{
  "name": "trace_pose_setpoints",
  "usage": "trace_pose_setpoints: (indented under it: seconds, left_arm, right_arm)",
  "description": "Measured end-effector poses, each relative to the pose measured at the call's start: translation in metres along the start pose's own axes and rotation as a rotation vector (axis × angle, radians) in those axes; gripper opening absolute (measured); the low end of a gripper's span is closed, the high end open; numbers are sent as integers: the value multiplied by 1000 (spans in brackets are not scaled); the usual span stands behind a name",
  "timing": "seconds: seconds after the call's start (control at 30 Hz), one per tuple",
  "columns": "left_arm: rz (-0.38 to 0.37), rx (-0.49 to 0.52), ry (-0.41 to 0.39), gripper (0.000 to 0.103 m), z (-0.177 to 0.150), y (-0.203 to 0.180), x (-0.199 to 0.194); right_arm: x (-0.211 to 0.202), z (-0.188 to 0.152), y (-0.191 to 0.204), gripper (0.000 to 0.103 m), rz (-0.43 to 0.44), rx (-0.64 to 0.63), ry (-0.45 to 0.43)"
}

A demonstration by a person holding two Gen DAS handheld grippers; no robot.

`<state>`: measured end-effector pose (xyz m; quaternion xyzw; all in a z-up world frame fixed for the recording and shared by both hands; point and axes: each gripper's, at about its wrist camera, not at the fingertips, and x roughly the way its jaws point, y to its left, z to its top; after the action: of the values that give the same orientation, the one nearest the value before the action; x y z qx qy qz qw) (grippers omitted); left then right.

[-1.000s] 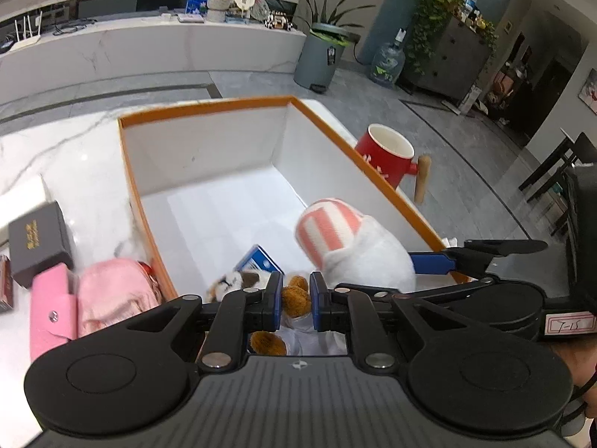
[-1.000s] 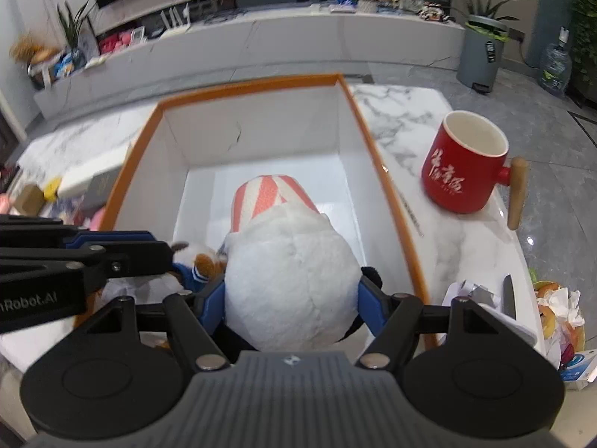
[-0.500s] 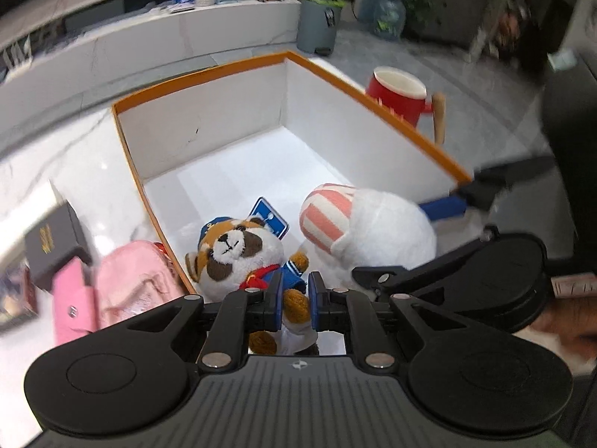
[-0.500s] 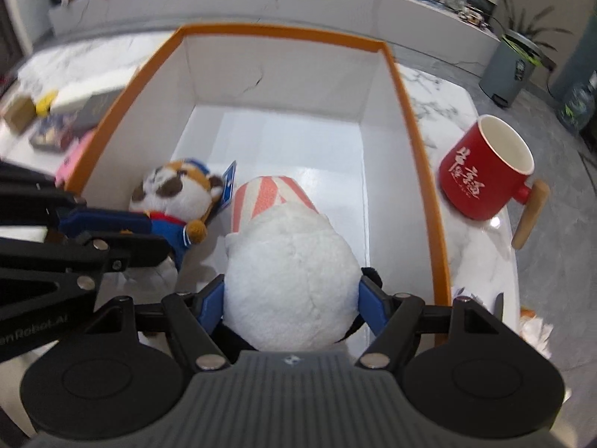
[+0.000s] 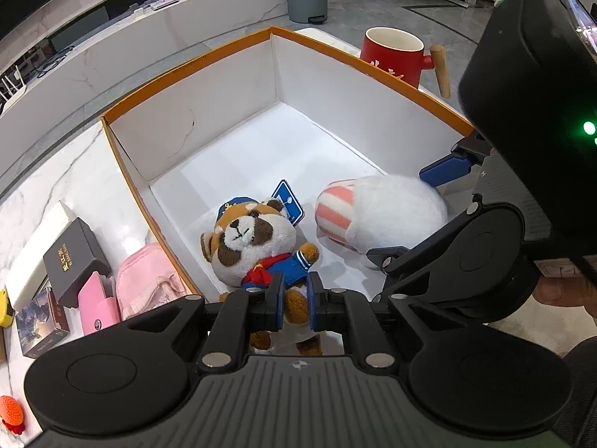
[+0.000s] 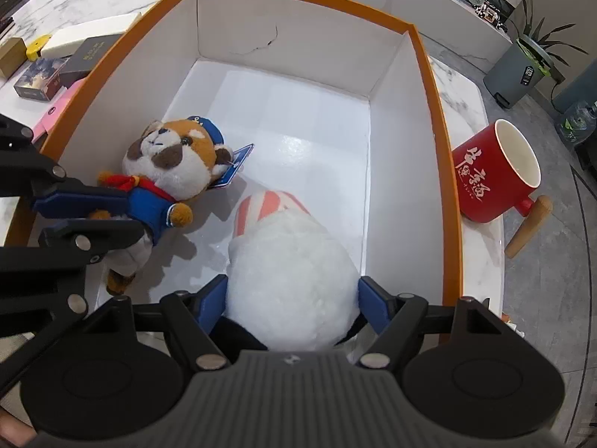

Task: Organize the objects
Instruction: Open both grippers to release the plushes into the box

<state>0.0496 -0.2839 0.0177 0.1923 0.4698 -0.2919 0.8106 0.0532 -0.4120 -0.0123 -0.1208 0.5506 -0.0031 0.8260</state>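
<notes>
The left gripper (image 5: 293,300) is clenched on the fuzzy bear toy (image 5: 257,239), lying in the near left of the orange-rimmed cardboard box (image 5: 209,112). The right gripper (image 6: 293,304), its jaws just opening, still flanks the fluffy white toy (image 6: 291,276) beside it. A glossy red mug (image 6: 492,183) stands right of the box, a pink pouch (image 5: 145,283) left.

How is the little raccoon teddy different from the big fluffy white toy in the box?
The raccoon teddy is brown and white with a face, a blue outfit and a red scarf; the fluffy white toy is plain white with a pink-striped end and shows no face. The raccoon teddy looks smaller than the fluffy white toy. It also carries a blue tag; no tag shows on the fluffy white toy. Both are soft and lie inside the orange-rimmed box.
</notes>
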Motion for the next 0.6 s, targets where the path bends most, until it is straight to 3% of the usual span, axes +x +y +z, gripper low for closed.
trace_pose_setpoints:
  seconds: [0.3, 0.47, 0.6]
  left_arm:
    - [-2, -16, -10, 17, 3, 5, 0]
    - [14, -52, -54, 39, 4, 12, -10]
    - [17, -68, -72, 49, 6, 16, -16]
  right_arm:
    - [-1, 0, -1, 79, -10, 9, 5]
    - [-3, 2, 2, 80, -25, 14, 10]
    - [-10, 2, 3, 82, -32, 17, -7]
